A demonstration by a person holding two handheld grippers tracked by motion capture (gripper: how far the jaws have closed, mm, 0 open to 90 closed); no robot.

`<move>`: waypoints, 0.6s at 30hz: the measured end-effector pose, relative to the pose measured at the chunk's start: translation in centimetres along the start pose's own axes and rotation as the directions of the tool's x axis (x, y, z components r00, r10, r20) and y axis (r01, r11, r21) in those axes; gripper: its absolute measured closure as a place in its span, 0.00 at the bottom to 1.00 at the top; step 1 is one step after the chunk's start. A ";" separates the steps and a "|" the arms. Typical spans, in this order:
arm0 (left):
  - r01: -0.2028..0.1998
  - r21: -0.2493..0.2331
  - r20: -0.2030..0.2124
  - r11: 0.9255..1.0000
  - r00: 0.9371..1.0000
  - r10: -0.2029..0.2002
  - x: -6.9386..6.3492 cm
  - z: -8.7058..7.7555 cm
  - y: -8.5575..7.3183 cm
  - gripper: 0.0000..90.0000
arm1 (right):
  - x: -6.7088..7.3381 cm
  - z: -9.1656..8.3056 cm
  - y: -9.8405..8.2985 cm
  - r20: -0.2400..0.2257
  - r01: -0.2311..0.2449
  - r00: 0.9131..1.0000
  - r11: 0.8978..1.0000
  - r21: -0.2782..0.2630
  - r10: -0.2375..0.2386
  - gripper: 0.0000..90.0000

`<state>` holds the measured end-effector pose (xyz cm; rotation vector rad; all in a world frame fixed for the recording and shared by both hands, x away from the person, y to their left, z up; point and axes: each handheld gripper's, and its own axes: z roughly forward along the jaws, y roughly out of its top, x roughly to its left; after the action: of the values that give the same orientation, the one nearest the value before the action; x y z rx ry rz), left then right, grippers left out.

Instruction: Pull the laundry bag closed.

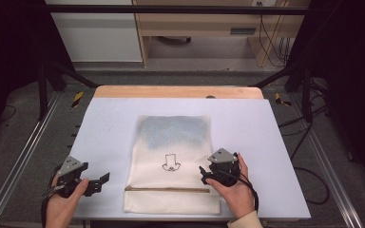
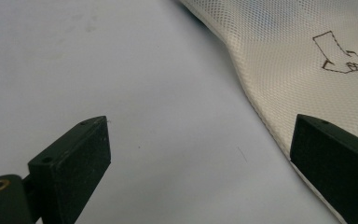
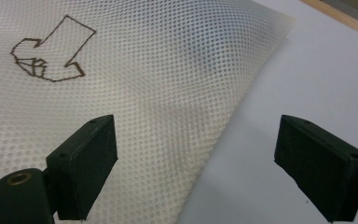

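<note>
A cream mesh bag (image 1: 171,142) lies flat on the pale mat (image 1: 109,123), with a bluish shape showing through its far end, a printed brown arrow mark (image 1: 171,162) at mid-length and a brown strip (image 1: 168,189) near its close end. My left gripper (image 1: 100,183) stands open just left of the bag. In the left gripper view (image 2: 200,140) one jaw is over the mat (image 2: 121,70) and the other at the bag's (image 2: 298,56) edge. My right gripper (image 1: 202,174) is open at the bag's right edge. Its jaws (image 3: 196,135) straddle that edge of the bag (image 3: 144,70).
The table's wooden far edge (image 1: 178,91) runs behind the mat. Metal frame rails (image 1: 24,156) flank the table on both sides. Cables (image 1: 309,175) lie on the floor at the right, and a wooden desk (image 1: 204,28) stands farther back.
</note>
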<state>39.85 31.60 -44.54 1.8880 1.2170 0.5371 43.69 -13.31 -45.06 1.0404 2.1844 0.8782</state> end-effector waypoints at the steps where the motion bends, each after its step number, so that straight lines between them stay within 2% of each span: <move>1: -0.012 -0.011 -0.015 1.000 1.000 0.012 0.0 -0.2 -0.1 0.05 | 0.1 0.0 0.1 -0.003 -0.002 1.000 1.000 0.002 0.002 0.16; 4: -0.020 -0.023 -0.020 1.000 1.000 0.020 -0.1 -0.5 -0.1 0.05 | 0.5 -0.1 0.5 -0.026 0.020 0.999 1.000 0.012 -0.019 0.19; 6: -0.029 -0.023 -0.027 0.999 0.999 0.028 0.1 -0.6 -0.3 0.05 | 1.2 -0.2 1.1 -0.049 0.058 0.997 0.998 0.028 -0.056 0.20; 9: -0.029 0.002 -0.011 1.000 1.000 0.029 0.3 -0.4 -0.5 0.07 | 1.9 -0.1 1.8 -0.090 0.071 0.994 0.996 0.059 -0.066 0.21; 10: -0.029 0.002 -0.011 1.000 1.000 0.029 0.3 -0.4 -0.5 0.07 | 1.9 -0.1 1.8 -0.090 0.071 0.994 0.996 0.059 -0.066 0.21; 12: -0.029 0.019 -0.015 0.999 0.999 0.029 0.5 -0.2 -0.5 0.07 | 2.3 -0.1 2.2 -0.123 0.091 0.989 0.994 0.060 -0.084 0.23; 13: -0.025 0.025 -0.011 0.999 1.000 0.025 0.6 -0.2 -0.5 0.07 | 3.0 -0.1 2.6 -0.158 0.116 0.982 0.991 0.067 -0.104 0.23; 14: -0.026 0.022 -0.003 0.999 1.000 0.026 0.7 -0.2 -0.5 0.07 | 3.0 -0.1 2.6 -0.158 0.116 0.982 0.991 0.067 -0.104 0.23; 15: -0.027 0.015 -0.010 1.000 1.000 0.027 0.7 -0.3 -0.3 0.07 | 3.7 -0.2 3.1 -0.183 0.135 0.975 0.989 0.056 -0.123 0.23; 16: -0.027 0.015 -0.010 1.000 1.000 0.027 0.7 -0.3 -0.3 0.06 | 3.7 -0.2 3.1 -0.183 0.135 0.975 0.989 0.056 -0.123 0.23; 17: -0.035 0.010 -0.013 0.999 0.999 0.035 0.7 -0.4 -0.2 0.06 | 4.4 -0.3 3.6 -0.211 0.151 0.968 0.987 0.046 -0.138 0.19; 18: -0.040 0.003 -0.017 0.999 0.999 0.040 0.7 -0.4 -0.1 0.06 | 4.4 -0.3 3.6 -0.211 0.151 0.968 0.987 0.046 -0.138 0.19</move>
<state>39.81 32.45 -44.44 1.9172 1.1937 0.5739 42.71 -8.08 -43.08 0.8366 2.4405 0.8906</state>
